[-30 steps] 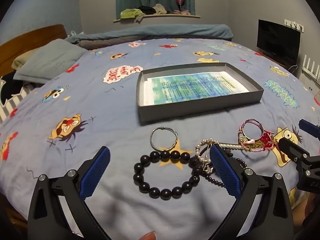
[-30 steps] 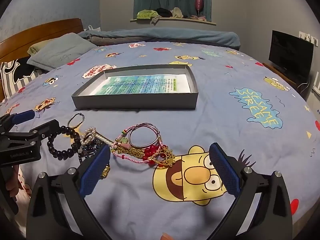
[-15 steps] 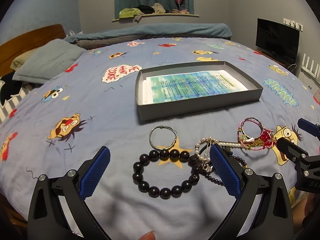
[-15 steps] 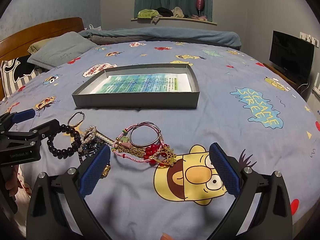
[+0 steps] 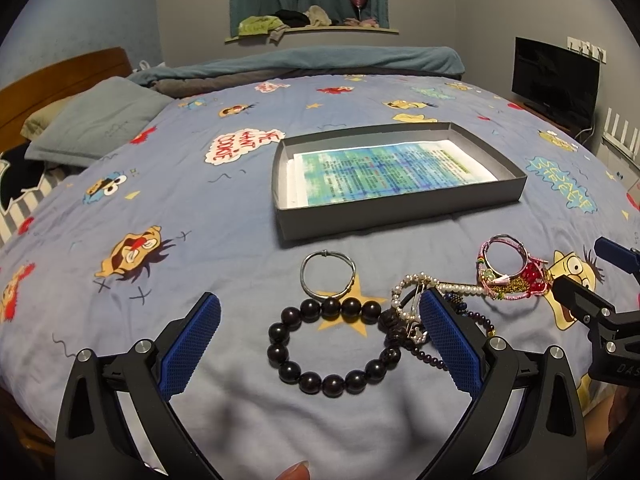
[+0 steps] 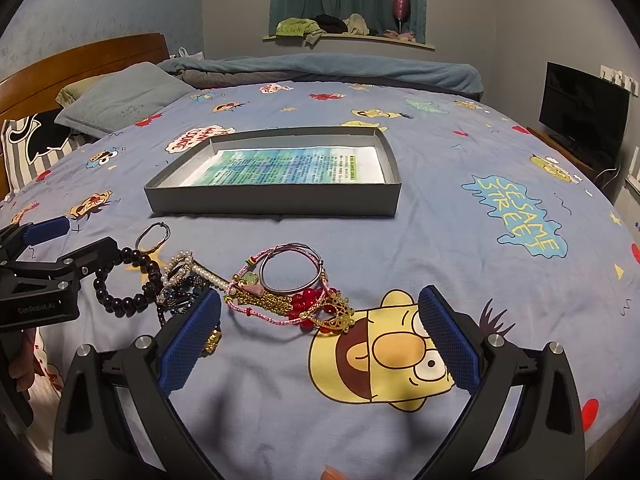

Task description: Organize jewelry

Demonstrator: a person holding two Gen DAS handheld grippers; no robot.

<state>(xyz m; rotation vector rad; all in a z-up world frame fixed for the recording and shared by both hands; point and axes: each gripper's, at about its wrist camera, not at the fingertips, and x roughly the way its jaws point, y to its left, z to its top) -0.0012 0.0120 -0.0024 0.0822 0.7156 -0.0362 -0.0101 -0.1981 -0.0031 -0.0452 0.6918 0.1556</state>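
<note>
A pile of jewelry lies on the blue cartoon bedspread in front of a shallow grey box (image 5: pixel 400 216) lined with a printed sheet. A black bead bracelet (image 5: pixel 332 346) lies between my left gripper's (image 5: pixel 320 344) open fingers. A silver bangle (image 5: pixel 328 274) lies just beyond it. A pearl strand (image 5: pixel 436 286) runs right to pink and red bracelets with a gold chain (image 5: pixel 512 276). My right gripper (image 6: pixel 320 340) is open and empty, just short of the pink and red tangle (image 6: pixel 296 292). The grey box shows in the right wrist view too (image 6: pixel 276 200).
Pillows (image 5: pixel 96 124) and a wooden headboard (image 6: pixel 80 64) stand at the left. A folded blanket (image 5: pixel 312 62) lies across the far end of the bed. A television (image 6: pixel 582 110) stands at the right. The bedspread (image 5: pixel 180 208) left of the box holds only prints.
Both grippers have crept slightly forward toward the jewelry. The jaws stay open and nothing has been picked up.
</note>
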